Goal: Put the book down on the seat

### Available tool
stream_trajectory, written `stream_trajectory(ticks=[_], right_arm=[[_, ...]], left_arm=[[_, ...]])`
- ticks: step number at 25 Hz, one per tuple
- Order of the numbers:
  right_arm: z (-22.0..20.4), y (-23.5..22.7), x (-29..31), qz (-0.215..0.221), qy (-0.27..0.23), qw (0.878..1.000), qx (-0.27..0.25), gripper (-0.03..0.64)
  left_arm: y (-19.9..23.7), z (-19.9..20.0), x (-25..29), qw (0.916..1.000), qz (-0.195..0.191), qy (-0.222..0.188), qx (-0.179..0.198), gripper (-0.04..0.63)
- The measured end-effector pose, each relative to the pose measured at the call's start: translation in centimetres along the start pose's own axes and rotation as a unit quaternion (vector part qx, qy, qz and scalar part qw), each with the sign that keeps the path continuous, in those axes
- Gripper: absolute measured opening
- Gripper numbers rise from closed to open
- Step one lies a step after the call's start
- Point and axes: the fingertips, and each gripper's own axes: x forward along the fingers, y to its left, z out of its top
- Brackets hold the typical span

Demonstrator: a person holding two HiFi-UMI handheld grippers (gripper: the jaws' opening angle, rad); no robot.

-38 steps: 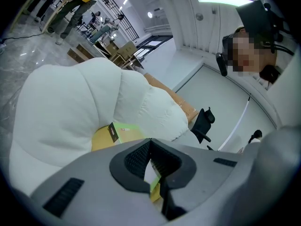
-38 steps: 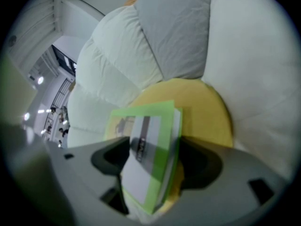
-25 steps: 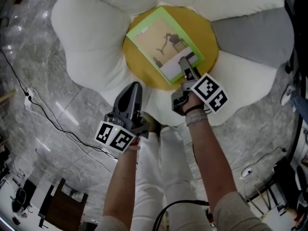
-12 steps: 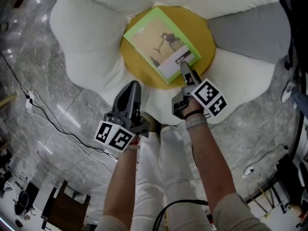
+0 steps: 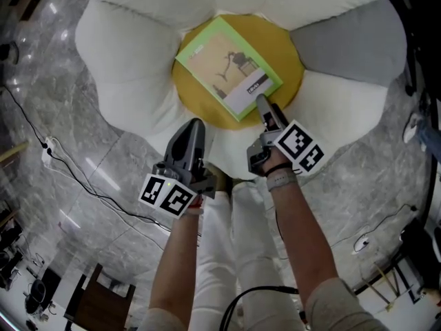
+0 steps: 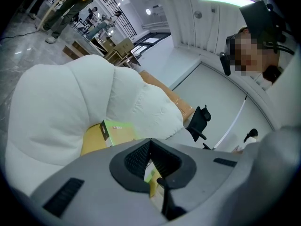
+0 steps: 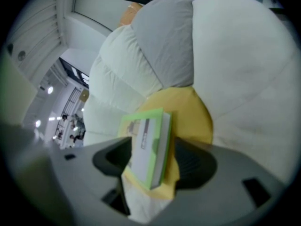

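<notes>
Right gripper (image 7: 155,160) | own view: jaws apart astride book (image 7: 148,138) | head view: on seat (image 5: 284,50)

The lime-green, beige-fronted paperback book (image 5: 224,64) lies on a mustard-yellow round seat cushion (image 5: 286,57); white puffy petal cushions (image 5: 131,67) surround it, with a grey petal cushion (image 5: 351,40) far right.

Glossy grey marble floor (image 5: 41,61) with black cables (image 5: 89,188), dark wooden chair (image 5: 93,302) at lower left.
</notes>
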Motion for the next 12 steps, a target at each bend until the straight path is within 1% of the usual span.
stream_trajectory(ticks=[1,2,4,7,9,12], right_arm=[[0.0,0.2,-0.2,0.003,0.000,1.000,0.001,0.283],[0.0,0.4,-0.5,0.004,-0.001,1.000,0.003,0.243],[0.0,0.6,-1.0,0.004,-0.003,1.000,0.006,0.146],[0.0,1.2,-1.5,0.012,-0.008,1.000,0.000,0.057],[0.2,1.9,-2.0,0.027,-0.018,0.999,-0.004,0.022],[0.8,3.1,-3.0,0.056,-0.033,0.998,-0.019,0.015]], left_arm=[[-0.2,0.1,0.0,1.0000,-0.002,0.001,0.001,0.023],[-0.4,0.2,0.0,1.0000,-0.003,0.002,0.002,0.023],[-0.6,0.3,0.0,1.0000,-0.005,0.005,0.006,0.023],[-0.7,0.5,0.2,0.9998,-0.007,0.010,0.014,0.023],[-1.0,0.7,0.2,0.9997,-0.009,0.010,0.018,0.023],[-1.3,0.7,0.2,0.9996,-0.011,0.014,0.019,0.023]])
